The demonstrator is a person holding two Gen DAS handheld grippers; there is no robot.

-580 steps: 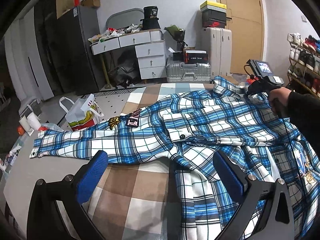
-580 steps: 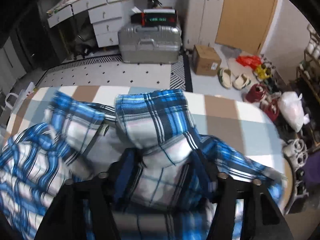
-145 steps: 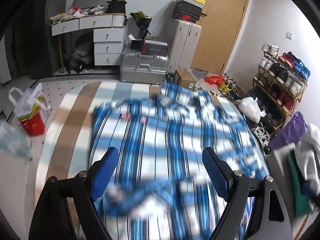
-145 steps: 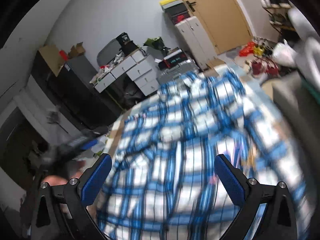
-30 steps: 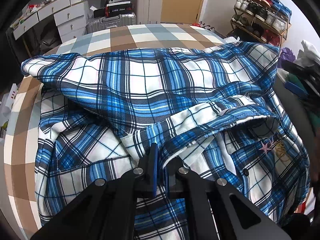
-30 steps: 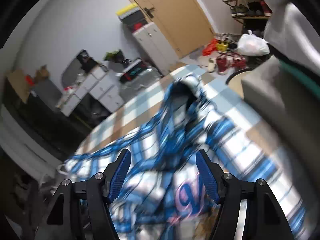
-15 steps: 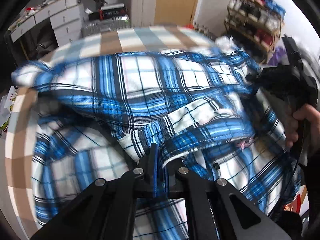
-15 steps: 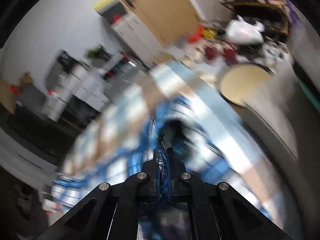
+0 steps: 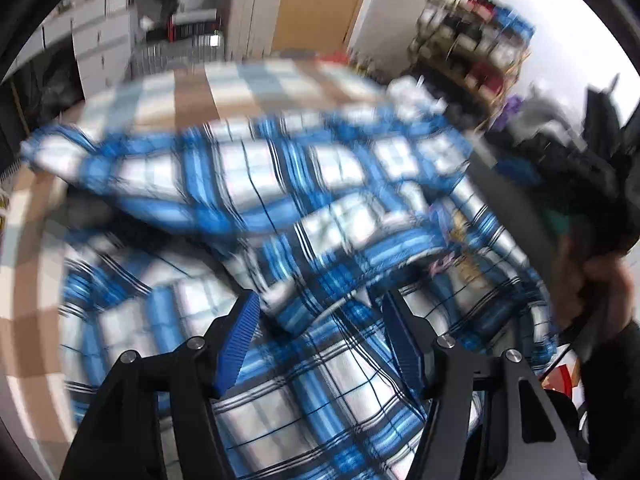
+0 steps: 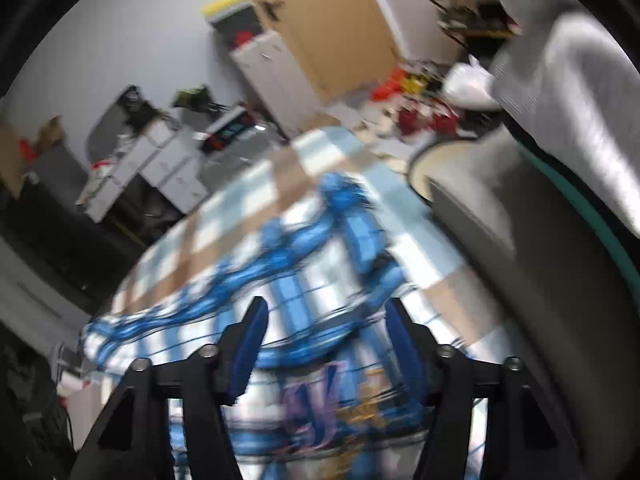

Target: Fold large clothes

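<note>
Left gripper point(image 9: 320, 332) jaws being opened, spread above plaid shirt point(image 9: 280, 184), nothing being pinched. Right gripper point(image 10: 324, 340) jaws being opened over shirt; both views being blurred.

Checked brown-and-blue table point(image 9: 192, 92), blue plaid shirt point(image 9: 280, 184) rumpled on it

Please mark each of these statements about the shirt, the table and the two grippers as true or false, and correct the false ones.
1. The shirt is blue and white plaid. True.
2. The left gripper is clamped on the shirt. False: its jaws are opening, pads apart and off the cloth.
3. The shirt lies on a checked tablecloth. True.
4. The right gripper holds a shoe. False: its jaws are opening and hold nothing.
5. The shirt hangs on a hanger. False: it lies bunched on the table.
</note>
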